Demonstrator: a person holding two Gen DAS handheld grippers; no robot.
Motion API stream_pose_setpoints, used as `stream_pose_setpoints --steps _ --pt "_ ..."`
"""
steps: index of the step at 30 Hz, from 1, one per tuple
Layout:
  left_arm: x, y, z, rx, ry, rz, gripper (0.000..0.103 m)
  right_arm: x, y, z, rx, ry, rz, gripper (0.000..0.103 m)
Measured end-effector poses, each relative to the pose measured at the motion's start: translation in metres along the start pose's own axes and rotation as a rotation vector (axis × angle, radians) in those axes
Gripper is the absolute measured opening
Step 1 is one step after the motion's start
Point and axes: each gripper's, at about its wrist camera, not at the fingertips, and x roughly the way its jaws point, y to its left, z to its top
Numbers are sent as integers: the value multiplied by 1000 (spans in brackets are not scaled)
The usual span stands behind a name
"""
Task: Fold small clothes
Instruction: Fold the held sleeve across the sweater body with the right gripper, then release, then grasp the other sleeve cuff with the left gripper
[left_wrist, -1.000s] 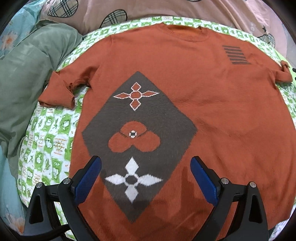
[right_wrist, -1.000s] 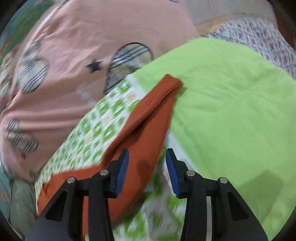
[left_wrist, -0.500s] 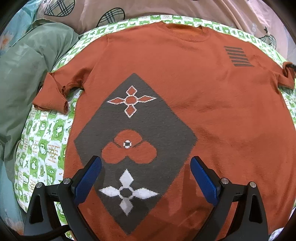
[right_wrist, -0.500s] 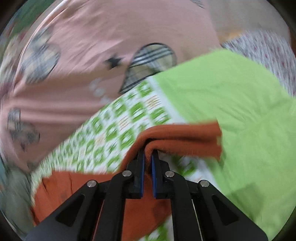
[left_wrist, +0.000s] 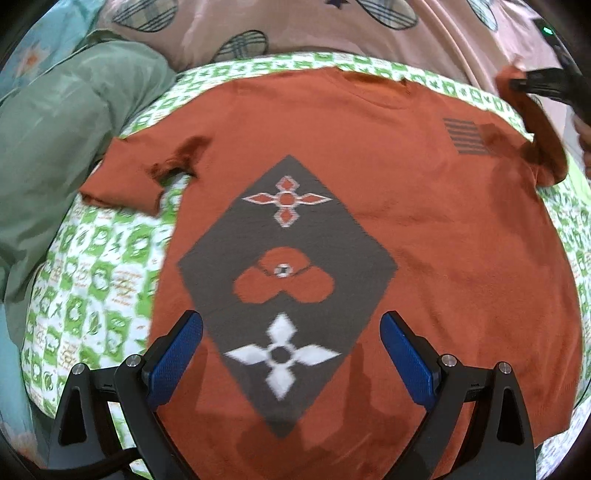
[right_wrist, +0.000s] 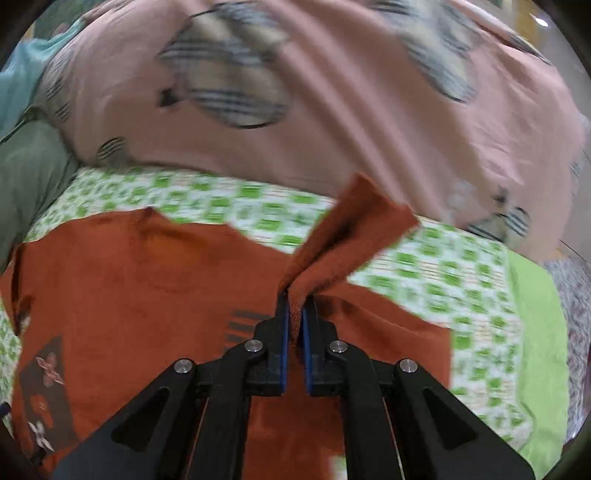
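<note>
An orange knitted sweater (left_wrist: 424, 229) with a dark grey diamond pattern lies flat, front up, on a green-and-white checked sheet (left_wrist: 96, 280). My left gripper (left_wrist: 291, 354) is open and hovers over the sweater's lower front. My right gripper (right_wrist: 294, 310) is shut on the sweater's right sleeve (right_wrist: 351, 236) and holds it lifted above the shoulder. In the left wrist view the right gripper (left_wrist: 546, 85) shows at the upper right with the raised sleeve (left_wrist: 532, 122). The left sleeve (left_wrist: 133, 177) lies folded at the left.
A green-grey blanket (left_wrist: 55, 155) lies bunched at the left. A pink quilt (right_wrist: 332, 92) with checked hearts lies beyond the collar. A plain lime-green cloth (right_wrist: 535, 350) covers the bed to the right.
My right gripper closed on the right sleeve, lifted it off the bed and carried it inward over the sweater. My left gripper stayed open and drew back slightly.
</note>
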Motion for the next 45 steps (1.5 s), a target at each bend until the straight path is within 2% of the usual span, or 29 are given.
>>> stream_pose_setpoints --steps 6,9,10,12,14,15,16,17,18,23,28,30,32,36,38,42,43,45 --pt "0 32 -11 -85 7 -5 97 24 92 -7 -44 65 152 7" --pt "1 44 -16 -109 11 -7 97 38 122 -22 -34 111 245 7" --pt "1 46 -18 -116 10 -8 97 39 131 -25 -25 115 287 7" --pt "1 52 -19 -132 8 -14 97 40 143 -35 39 130 442 8" --pt "3 57 -19 -147 10 -22 97 40 152 -45 45 141 534 13" --pt "4 58 -19 -153 12 -27 97 41 155 -53 41 167 580 25" --pt "5 59 -18 -159 15 -35 97 42 158 -57 44 186 602 32" --pt "7 60 -15 -165 19 -48 97 42 156 -63 53 196 614 42" --pt "9 59 -13 -168 19 -61 97 40 151 -69 66 193 615 43" --pt "18 47 18 -165 -1 -162 97 20 102 -90 185 152 622 43" --pt "34 29 65 -204 -14 -333 97 -1 68 -101 259 123 588 43" --pt "49 24 84 -234 6 -393 97 -2 56 -109 282 126 580 43" --pt "66 25 95 -287 43 -440 97 -3 48 -117 300 132 577 43" --pt "101 47 107 -487 102 -531 95 -3 37 -132 346 134 584 43" --pt "111 50 112 -545 114 -561 92 -3 36 -136 359 130 592 43" --pt "115 42 122 -523 112 -579 64 -8 36 -139 362 117 601 43" --pt "116 43 125 -517 111 -579 60 -9 36 -140 360 115 601 43" --pt "115 47 124 -526 111 -569 60 -11 36 -141 358 109 610 43"
